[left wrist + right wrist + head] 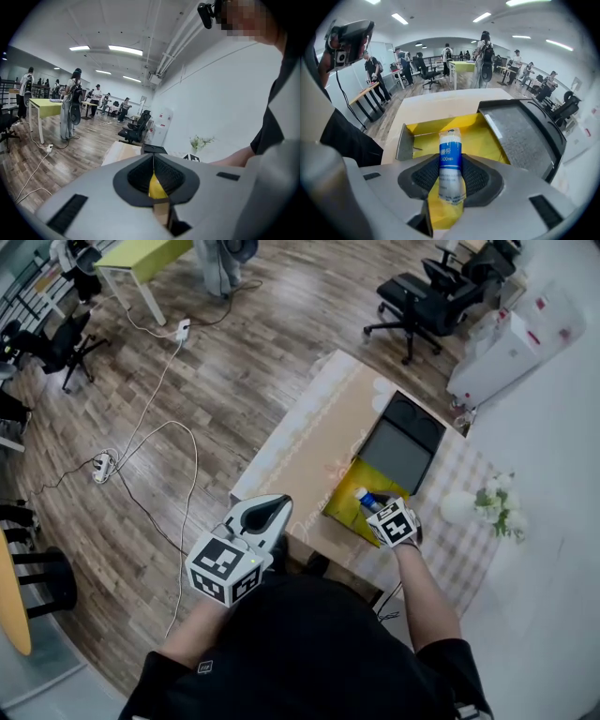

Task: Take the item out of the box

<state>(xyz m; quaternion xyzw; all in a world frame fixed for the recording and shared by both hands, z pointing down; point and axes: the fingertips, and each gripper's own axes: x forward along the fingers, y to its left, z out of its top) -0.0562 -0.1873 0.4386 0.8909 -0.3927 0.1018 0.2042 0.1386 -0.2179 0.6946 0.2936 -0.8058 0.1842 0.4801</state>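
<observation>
Right gripper (pixel 451 164) sits low in the yellow box (pixel 487 136), its 2 pads snug on both sides of the blue-labelled tube (pixel 450 143), which lies inside the box. The grey lid (pixel 525 136) lies open alongside, with bare table (pixel 440 105) beyond. Left gripper (pixel 153 177) hangs near the table's edge, jaws together, empty.

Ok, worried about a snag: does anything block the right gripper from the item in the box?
Nothing visible does: the blue-and-white tube sits between the jaws of the right gripper, over the open yellow box.
</observation>
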